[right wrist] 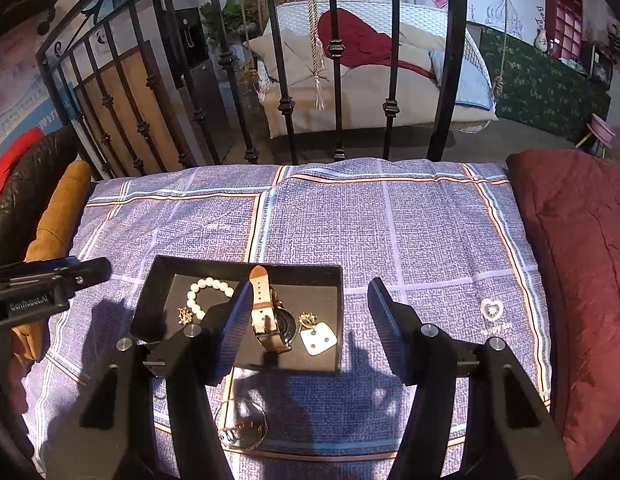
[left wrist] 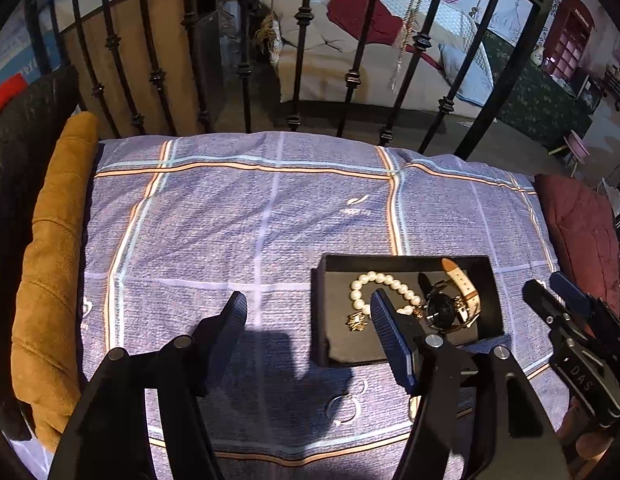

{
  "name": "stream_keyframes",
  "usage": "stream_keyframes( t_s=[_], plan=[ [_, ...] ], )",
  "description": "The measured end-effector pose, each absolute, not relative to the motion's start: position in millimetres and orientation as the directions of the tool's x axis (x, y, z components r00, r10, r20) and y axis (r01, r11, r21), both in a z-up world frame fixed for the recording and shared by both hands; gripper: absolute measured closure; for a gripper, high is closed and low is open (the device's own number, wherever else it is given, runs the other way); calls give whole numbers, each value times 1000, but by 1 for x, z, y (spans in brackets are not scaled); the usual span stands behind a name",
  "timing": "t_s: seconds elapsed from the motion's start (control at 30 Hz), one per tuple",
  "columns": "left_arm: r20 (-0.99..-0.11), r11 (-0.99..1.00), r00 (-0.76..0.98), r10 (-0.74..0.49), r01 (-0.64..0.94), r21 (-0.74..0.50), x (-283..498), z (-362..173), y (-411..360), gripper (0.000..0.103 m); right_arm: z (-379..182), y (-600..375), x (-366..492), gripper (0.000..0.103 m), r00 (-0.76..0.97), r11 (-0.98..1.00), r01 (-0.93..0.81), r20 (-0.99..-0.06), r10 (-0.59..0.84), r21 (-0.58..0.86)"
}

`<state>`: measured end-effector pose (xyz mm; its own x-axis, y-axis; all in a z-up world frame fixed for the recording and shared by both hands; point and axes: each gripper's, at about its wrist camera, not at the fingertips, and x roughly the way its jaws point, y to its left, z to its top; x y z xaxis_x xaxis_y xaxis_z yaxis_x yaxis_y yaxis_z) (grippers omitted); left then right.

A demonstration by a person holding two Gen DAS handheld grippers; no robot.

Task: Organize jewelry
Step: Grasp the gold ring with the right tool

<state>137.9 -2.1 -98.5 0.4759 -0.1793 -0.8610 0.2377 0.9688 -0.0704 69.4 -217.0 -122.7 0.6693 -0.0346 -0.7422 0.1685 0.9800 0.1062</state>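
Boxes: one black box (right wrist: 157,280) sitting on the cloth (right wrist: 410,240).
Pearl bracelets: one (right wrist: 197,292) lying in the box.
Watches: one (right wrist: 269,312) resting in the box.
Gold charms: two showing in the box, one (right wrist: 185,315) by the pearls, one (right wrist: 307,319) by the white tag (right wrist: 318,338).
Rings: two (left wrist: 344,404) lying on the cloth outside the box.
Chains: one (right wrist: 243,430) lying outside too.
Grippers: two showing, left (left wrist: 307,306) and right (right wrist: 310,292).

A plaid bedspread (right wrist: 410,240) carries a black jewelry tray (right wrist: 157,280) and loose rings (left wrist: 344,406).
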Motion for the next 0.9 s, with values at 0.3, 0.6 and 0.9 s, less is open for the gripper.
stream_keyframes(
  t_s=[0.3,0.6,0.9],
  plan=[
    [-925,968,357,-129,249,-39,102,-145,26,40,-151,-202,25,45,610,975,170,-792,11,144],
    [-933,916,289,-214,392,-89,76,-180,-19,40,-190,-152,-3,47,537,978,84,-835,118,193],
    [-945,910,278,-173,413,-45,77,-196,-17,60,-210,-151,12,69,505,980,102,-858,95,168]
  ],
)
